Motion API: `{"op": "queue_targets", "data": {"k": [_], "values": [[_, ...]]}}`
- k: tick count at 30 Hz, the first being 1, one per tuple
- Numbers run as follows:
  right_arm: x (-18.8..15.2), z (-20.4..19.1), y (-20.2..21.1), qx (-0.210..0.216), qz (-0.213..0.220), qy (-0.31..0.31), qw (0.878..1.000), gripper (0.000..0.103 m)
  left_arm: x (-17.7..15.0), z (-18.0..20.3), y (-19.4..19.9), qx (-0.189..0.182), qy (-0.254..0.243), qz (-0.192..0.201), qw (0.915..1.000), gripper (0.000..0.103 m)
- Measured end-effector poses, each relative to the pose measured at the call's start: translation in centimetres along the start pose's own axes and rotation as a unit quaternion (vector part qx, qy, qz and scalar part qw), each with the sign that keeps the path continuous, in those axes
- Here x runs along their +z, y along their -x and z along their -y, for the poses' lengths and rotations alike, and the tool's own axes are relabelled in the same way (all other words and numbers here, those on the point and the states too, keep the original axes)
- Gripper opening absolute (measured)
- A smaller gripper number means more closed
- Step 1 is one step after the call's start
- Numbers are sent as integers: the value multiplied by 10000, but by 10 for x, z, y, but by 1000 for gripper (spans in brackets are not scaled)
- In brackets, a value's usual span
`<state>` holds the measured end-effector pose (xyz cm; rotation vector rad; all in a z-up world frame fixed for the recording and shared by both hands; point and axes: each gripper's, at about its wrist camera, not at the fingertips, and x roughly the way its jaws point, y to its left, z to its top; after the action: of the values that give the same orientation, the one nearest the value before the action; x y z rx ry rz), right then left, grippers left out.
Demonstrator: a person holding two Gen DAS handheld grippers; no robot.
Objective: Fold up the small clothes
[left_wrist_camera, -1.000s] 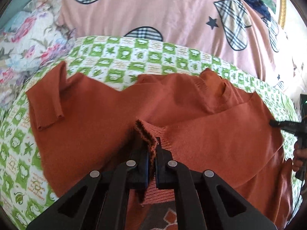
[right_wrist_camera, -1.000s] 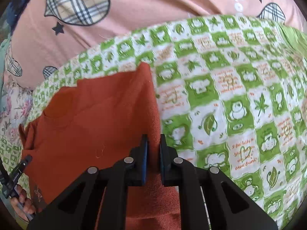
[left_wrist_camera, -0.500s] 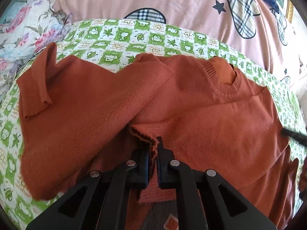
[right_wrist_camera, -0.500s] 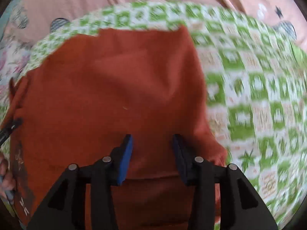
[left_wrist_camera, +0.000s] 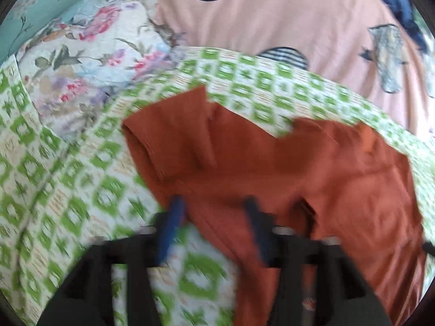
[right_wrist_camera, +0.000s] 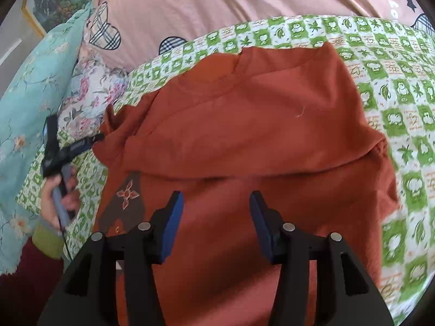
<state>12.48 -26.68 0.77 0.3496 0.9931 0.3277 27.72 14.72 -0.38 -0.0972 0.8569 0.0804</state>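
A rust-orange knit sweater lies on the green-and-white checked sheet, its lower part folded up over the body. In the left wrist view the sweater has one sleeve cuff lying to the left. My left gripper is open and empty over the sweater's left edge; this view is motion-blurred. My right gripper is open and empty just above the sweater's folded lower part. The left gripper also shows at the left of the right wrist view, held by a hand.
A pink duvet with plaid hearts lies behind the sheet. A floral pillow and a teal cover lie to the left. The sheet extends to the right of the sweater.
Both grippers opened and let go of the sweater hem, which now lies folded up over the body. The left gripper swung left toward the sleeve side. The right gripper drew back.
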Motion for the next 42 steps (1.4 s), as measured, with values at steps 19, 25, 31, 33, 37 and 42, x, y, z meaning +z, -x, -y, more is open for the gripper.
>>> {"op": "queue_targets", "data": {"k": [19,25,31,33,37,42], "values": [[-17,3,-7,105,-278,-180,9994,53,37,-7,-23,46,93,-56,9999,3],[-23,6,1,237,-202,-280,9991,53,30,32,57,-1184,56,384,9922,3],[-25,24,21,100,67,-543,9984,53,19,122,84,-2595,-256,114,9653,3],[-26,30,27,32,120,-630,9979,53,12,165,77,-2874,-480,-59,9566,3],[-26,49,38,-126,233,-841,9961,53,-1,231,43,-3118,-798,-459,9457,3],[-24,60,42,-171,340,-966,9946,53,-23,282,-7,-2954,-1121,-990,9436,5]]}}
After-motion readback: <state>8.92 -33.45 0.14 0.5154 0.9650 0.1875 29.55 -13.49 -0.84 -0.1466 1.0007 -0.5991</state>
